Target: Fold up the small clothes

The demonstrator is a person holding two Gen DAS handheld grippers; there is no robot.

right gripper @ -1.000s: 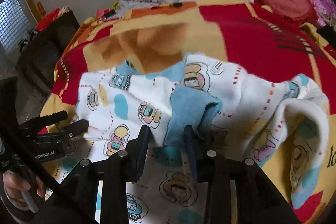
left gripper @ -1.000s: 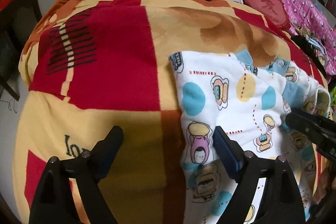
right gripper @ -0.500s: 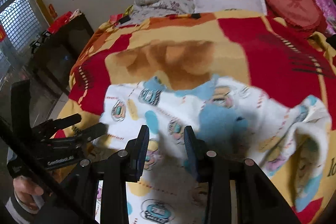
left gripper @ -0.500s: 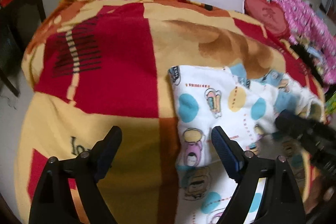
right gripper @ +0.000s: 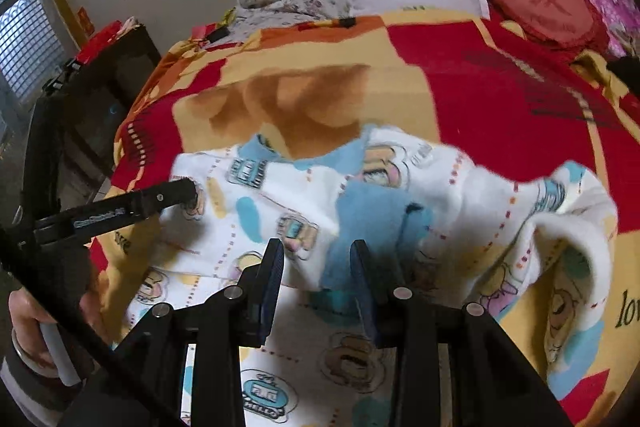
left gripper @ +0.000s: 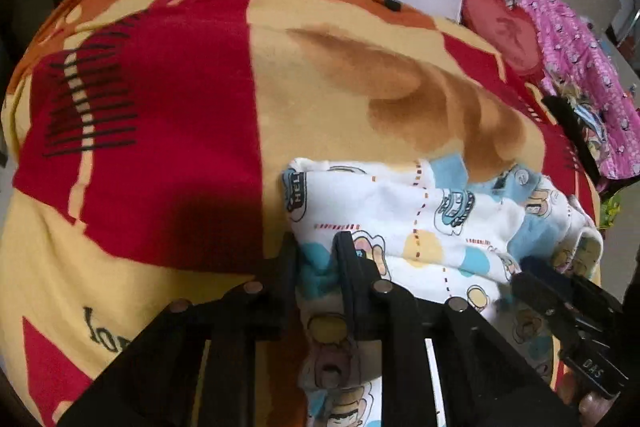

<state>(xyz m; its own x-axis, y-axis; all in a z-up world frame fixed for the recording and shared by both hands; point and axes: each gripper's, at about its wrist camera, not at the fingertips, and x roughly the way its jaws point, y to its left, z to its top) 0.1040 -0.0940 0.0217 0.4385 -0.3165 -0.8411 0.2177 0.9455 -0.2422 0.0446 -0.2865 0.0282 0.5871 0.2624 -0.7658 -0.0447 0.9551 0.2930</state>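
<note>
The blanket [left gripper: 340, 75] covering the bed is the biggest thing here, thick and fuzzy in red and yellow blocks, and its nap is the first source of trouble: in my judgement the fleecy cloth will cling to it, so any sideways drag could pull wrinkles into the layer underneath or shift the whole fold line. On it, at the near edge in front of both cameras, lies the garment [right gripper: 256, 211], white with cartoon prints and blue patches, with one layer lifted over another that lies flat below. Its far right side in the right wrist view humps up loosely into a sleeve-like bulge, unsupported, and that part looks likely to flop or roll under if the fold is carried over quickly. The right gripper [right gripper: 318, 267] has its jaws a moderate way apart with a bunched blue-and-white fold of the garment between them; whether the pads truly pinch it I cannot tell, so a lift from here might leave the cloth behind. The left gripper [left gripper: 316, 259] has its jaws drawn close together on the garment's left edge, gripping a narrow pinch of cloth. That pinch is shallow, near the hem, and could slip out under tension. If the two grippers move unevenly, the edge between them will likely skew and the corners will not meet.
</note>
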